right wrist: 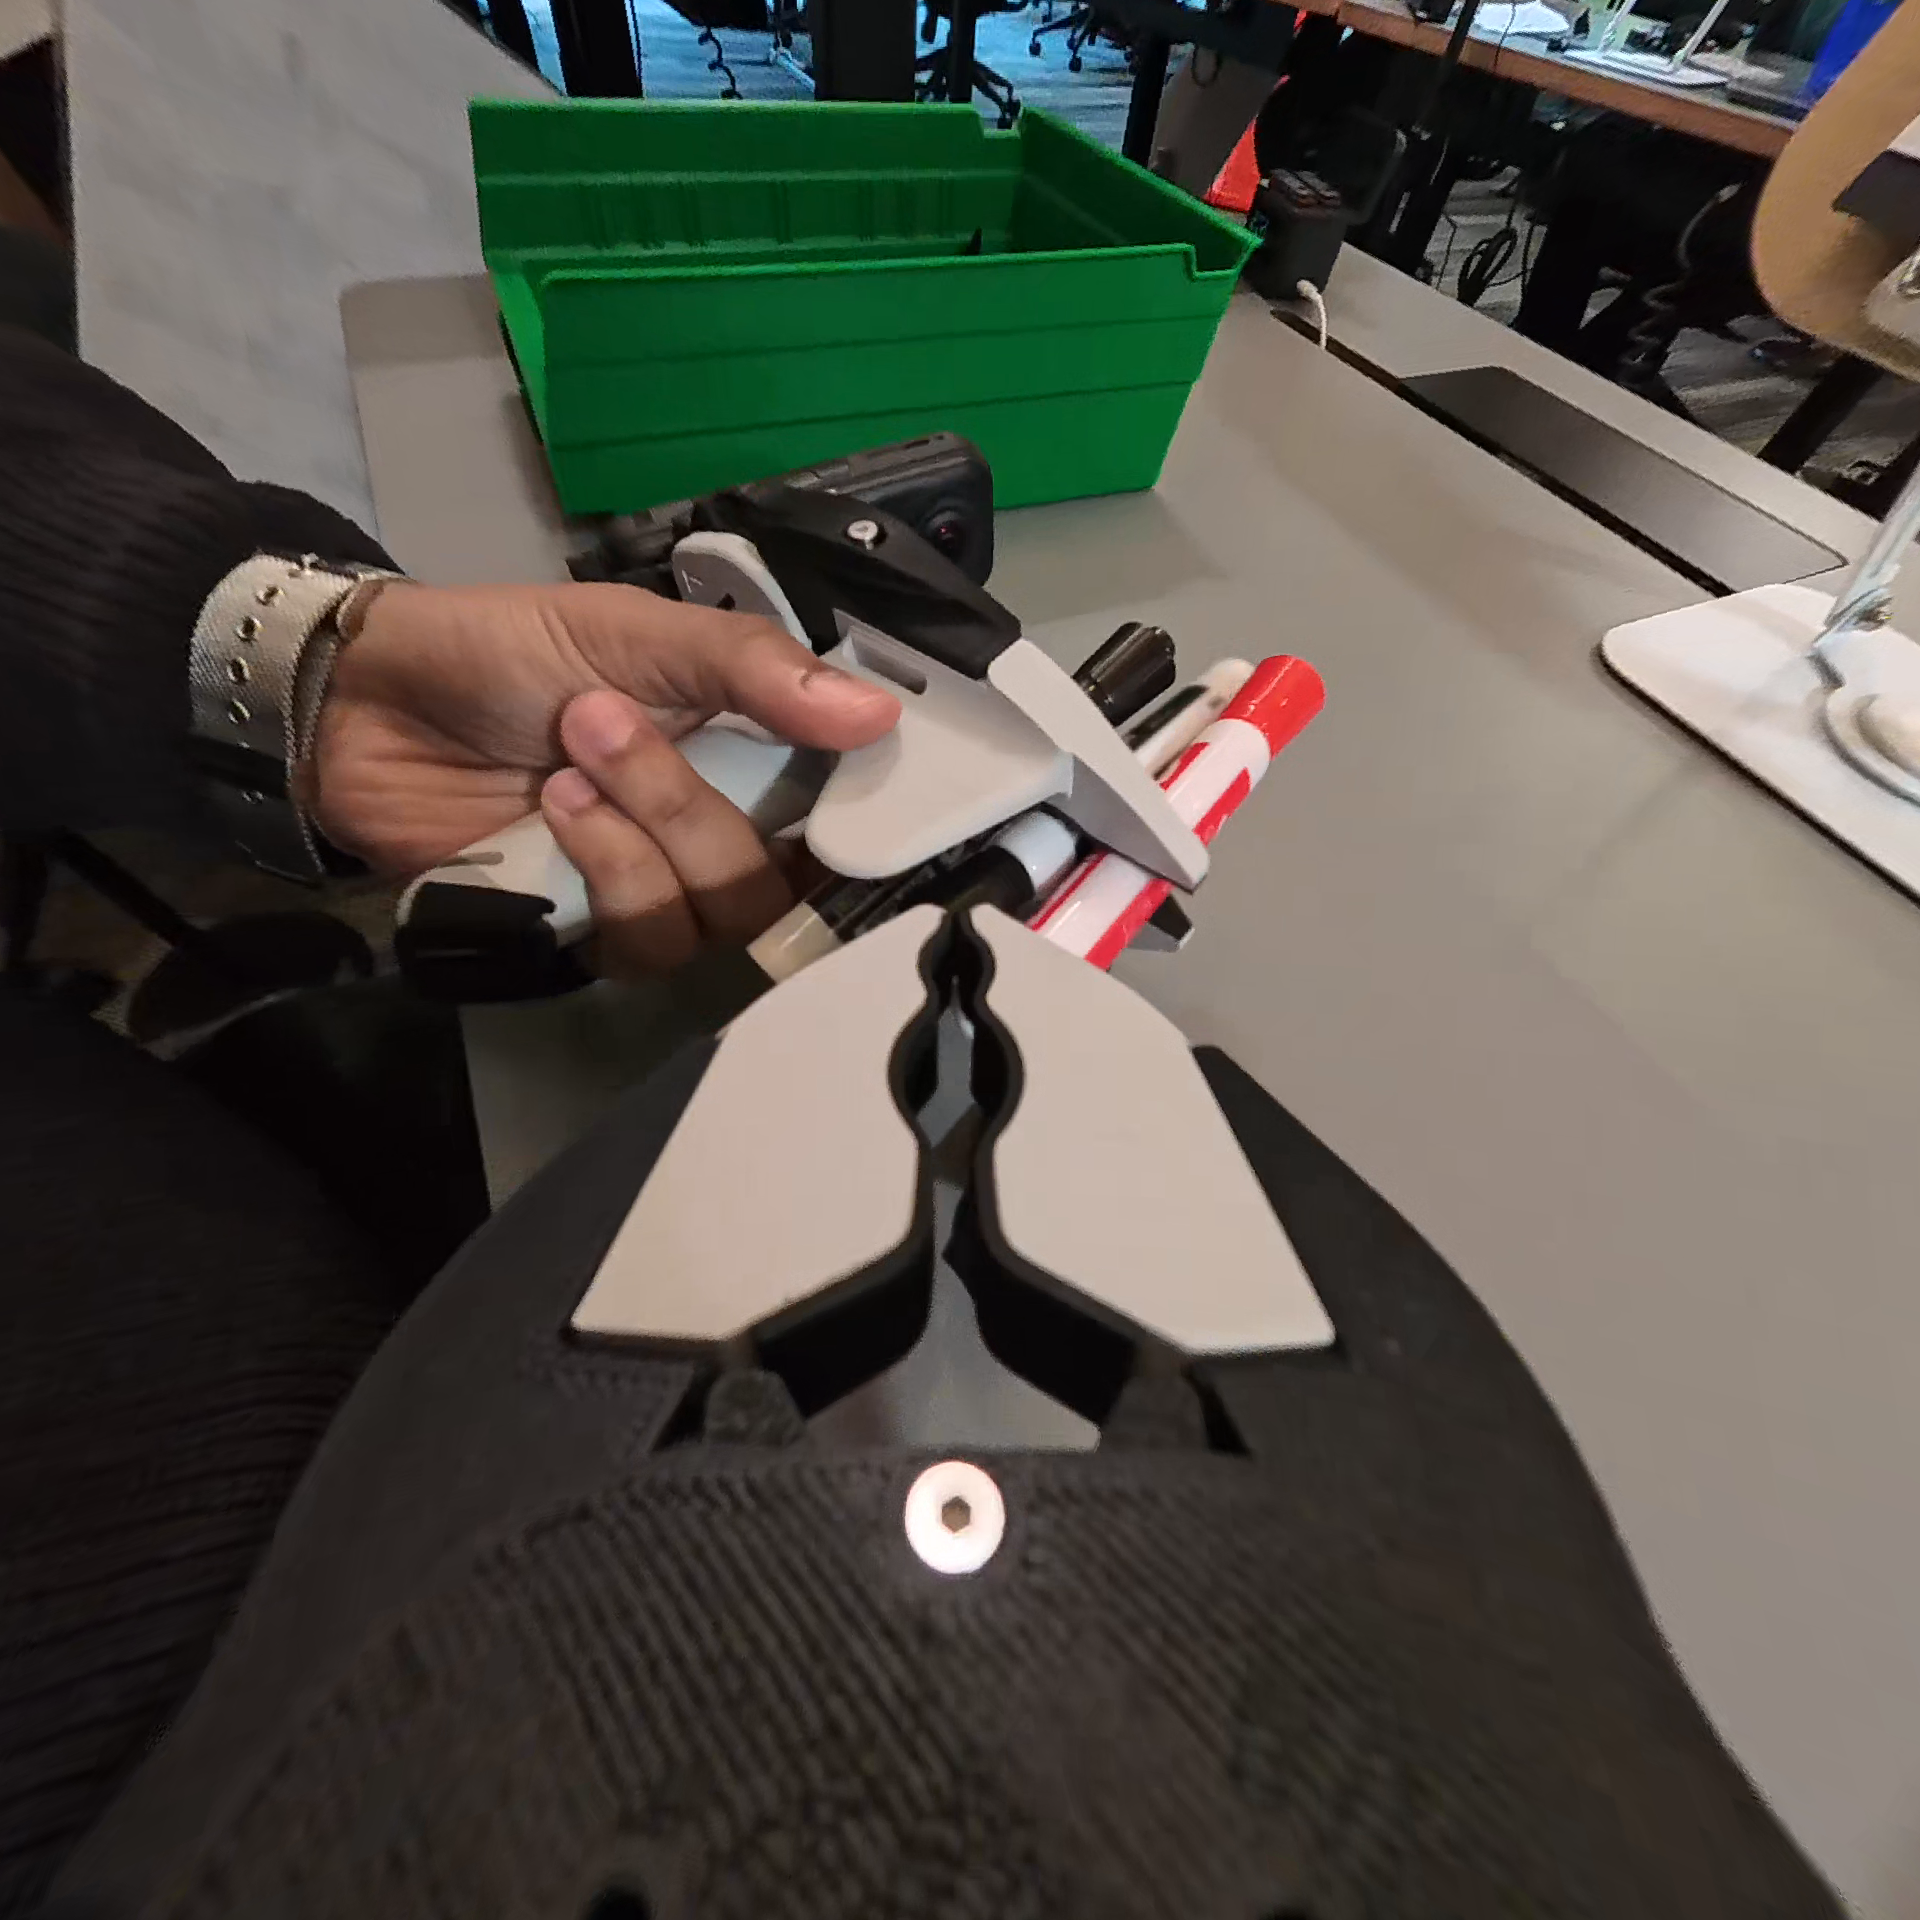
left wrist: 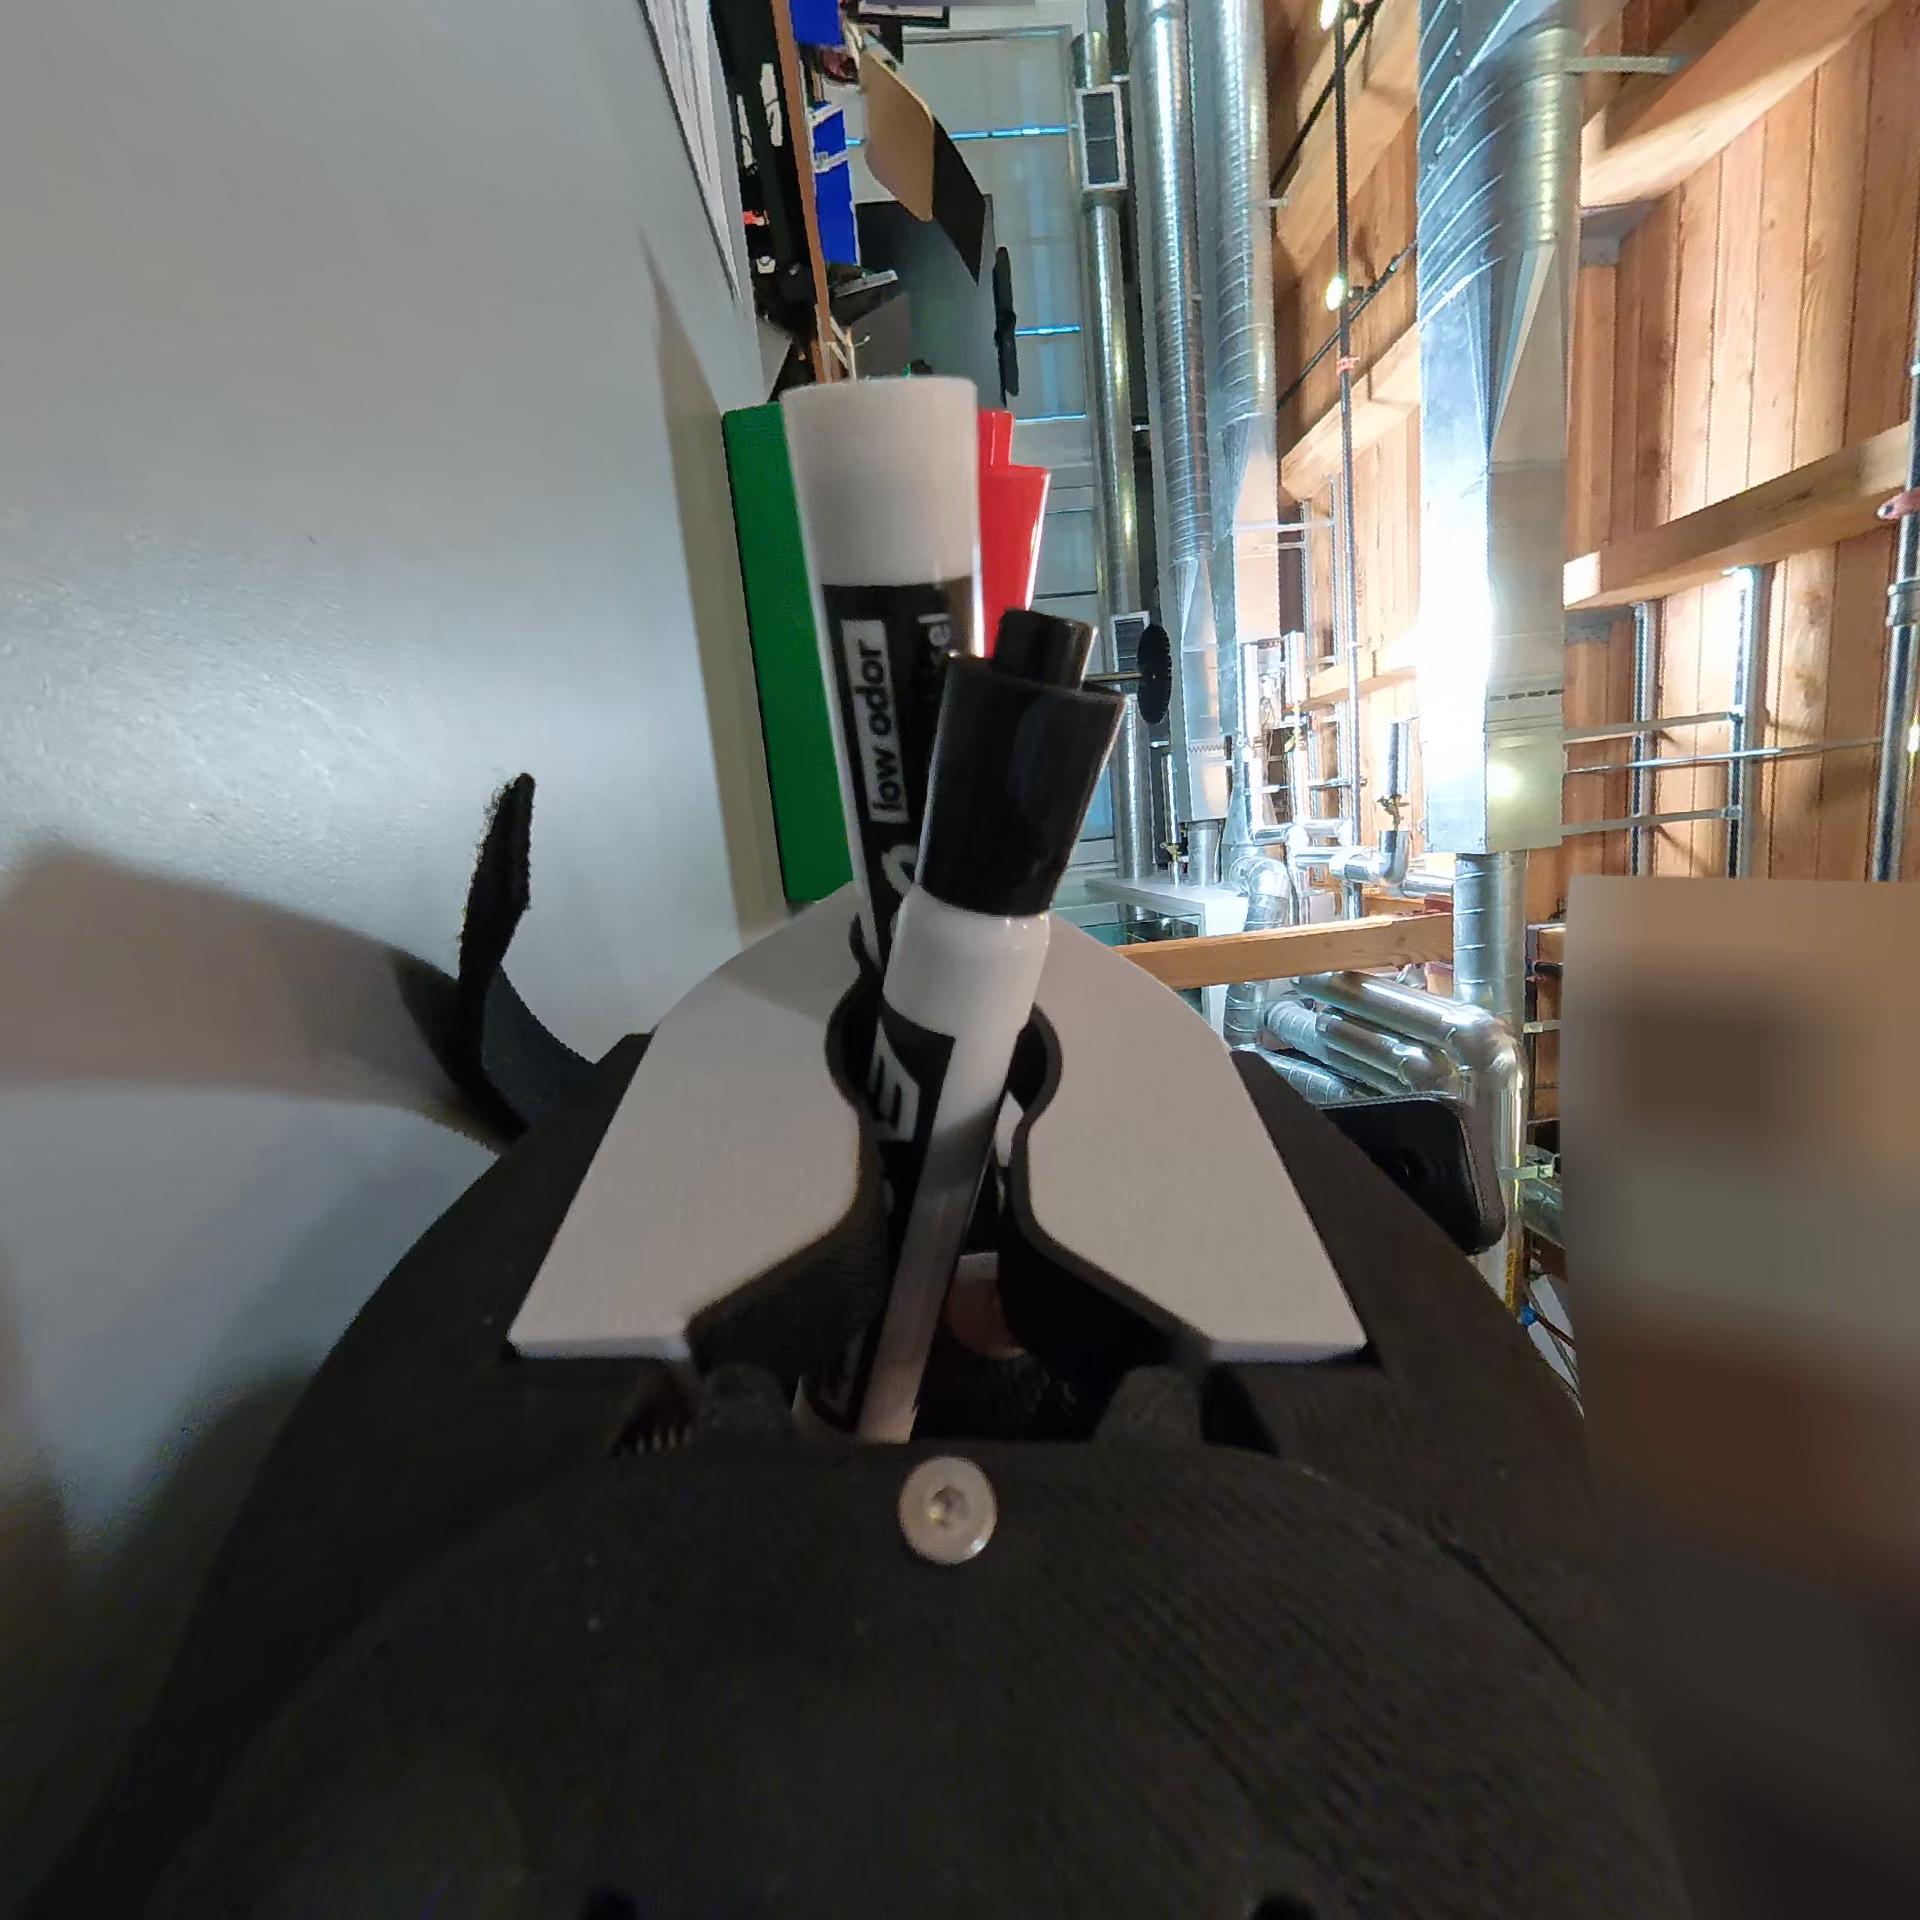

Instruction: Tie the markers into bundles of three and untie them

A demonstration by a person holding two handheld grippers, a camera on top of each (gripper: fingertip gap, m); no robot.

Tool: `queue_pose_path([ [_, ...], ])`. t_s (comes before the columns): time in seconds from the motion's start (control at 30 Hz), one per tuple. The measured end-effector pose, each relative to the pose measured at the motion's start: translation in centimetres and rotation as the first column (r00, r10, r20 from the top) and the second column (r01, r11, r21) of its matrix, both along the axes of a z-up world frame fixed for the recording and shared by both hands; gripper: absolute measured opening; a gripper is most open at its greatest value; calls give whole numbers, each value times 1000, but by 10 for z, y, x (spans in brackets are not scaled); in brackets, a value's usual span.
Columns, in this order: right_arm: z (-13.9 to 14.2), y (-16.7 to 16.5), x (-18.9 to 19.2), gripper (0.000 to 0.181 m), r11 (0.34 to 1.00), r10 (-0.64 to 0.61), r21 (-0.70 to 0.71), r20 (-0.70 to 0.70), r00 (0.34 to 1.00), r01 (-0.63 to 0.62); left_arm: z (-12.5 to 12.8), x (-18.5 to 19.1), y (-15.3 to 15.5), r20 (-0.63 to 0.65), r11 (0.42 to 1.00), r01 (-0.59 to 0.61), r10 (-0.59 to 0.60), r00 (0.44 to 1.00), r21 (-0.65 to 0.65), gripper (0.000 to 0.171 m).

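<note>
My left gripper (left wrist: 945, 997) is shut on a bundle of markers that stick out forward between its fingers. One marker has a black cap (left wrist: 1023, 790), one shows its white end (left wrist: 883, 488), and a red one (left wrist: 1008, 520) lies behind them. A black strap (left wrist: 504, 914) curls up at the gripper's left side. In the right wrist view a hand (right wrist: 520, 717) holds the left gripper (right wrist: 1039, 821) sideways, with the red marker (right wrist: 1247, 727) and the black ones (right wrist: 1127, 655) in its jaws. My right gripper (right wrist: 961, 925) is shut, its tips just in front of the bundle's rear ends.
A green bin (right wrist: 862, 343) stands on the grey table (right wrist: 1455, 1039) behind the left gripper; it also shows in the left wrist view (left wrist: 779, 644). A white flat base (right wrist: 1745, 707) sits at the table's right edge. A dark sleeve fills the left side. The grippers' ends are close to 5 cm from one another.
</note>
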State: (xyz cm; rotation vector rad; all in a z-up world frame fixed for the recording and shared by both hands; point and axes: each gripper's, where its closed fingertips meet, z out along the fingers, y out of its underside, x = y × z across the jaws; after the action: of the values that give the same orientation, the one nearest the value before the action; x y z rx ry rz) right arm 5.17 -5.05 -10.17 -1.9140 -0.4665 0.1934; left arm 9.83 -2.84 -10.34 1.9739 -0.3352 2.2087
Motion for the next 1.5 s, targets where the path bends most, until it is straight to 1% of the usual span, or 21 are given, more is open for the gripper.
queue_pose_path([
  [0.2,-4,0,1,0,1000,-8,-15,20,1000,8,-1,0,1,-5,1000,-2,2,1000,0,21],
  [0.27,-3,-1,1,3,1000,-1,-11,19,1000,1,0,0,1,-4,1000,-3,3,1000,4,21],
  [0.4,2,-2,-1,8,1000,14,9,-1,1000,-14,0,0,4,-5,1000,-16,16,1000,10,21],
  [0.57,11,-6,-4,9,999,21,26,-49,999,-19,1,-1,10,-1,999,-43,43,999,12,21],
  [0.63,6,-7,-6,8,999,7,-34,-113,994,-10,2,-2,13,5,998,-57,57,998,12,21],
  [0.7,-7,-9,-9,9,989,-34,-148,-205,978,3,4,-3,16,17,997,-74,73,997,9,21],
  [0.77,-23,-10,-15,20,965,-71,-262,-276,959,-4,8,-3,17,35,997,-83,83,996,4,21],
  [0.8,-33,-10,-17,26,951,-86,-309,-276,957,-4,9,-3,18,44,996,-87,87,995,4,21],
  [0.87,-43,-10,-22,31,937,-95,-348,-256,962,0,13,-4,18,60,996,-91,91,994,6,21],
  [0.97,-37,-9,-33,35,946,-73,-323,-295,953,-27,16,-4,16,77,995,-94,93,993,14,21],
  [1.03,-36,-8,-37,39,945,-79,-325,-343,936,-40,16,-3,15,81,996,-93,92,993,12,21],
  [1.13,-37,-8,-38,41,934,-100,-350,-440,892,-67,17,-4,16,85,995,-97,96,992,10,21],
  [1.23,-35,-8,-39,36,926,-121,-365,-533,837,-98,18,-4,16,87,995,-98,96,992,12,21],
  [1.4,-28,-9,-40,21,917,-128,-361,-670,731,-171,16,-3,11,79,997,-78,76,994,15,20],
  [1.5,-27,-9,-40,21,912,-136,-361,-715,686,-196,16,-2,9,79,997,-71,69,994,21,21],
])
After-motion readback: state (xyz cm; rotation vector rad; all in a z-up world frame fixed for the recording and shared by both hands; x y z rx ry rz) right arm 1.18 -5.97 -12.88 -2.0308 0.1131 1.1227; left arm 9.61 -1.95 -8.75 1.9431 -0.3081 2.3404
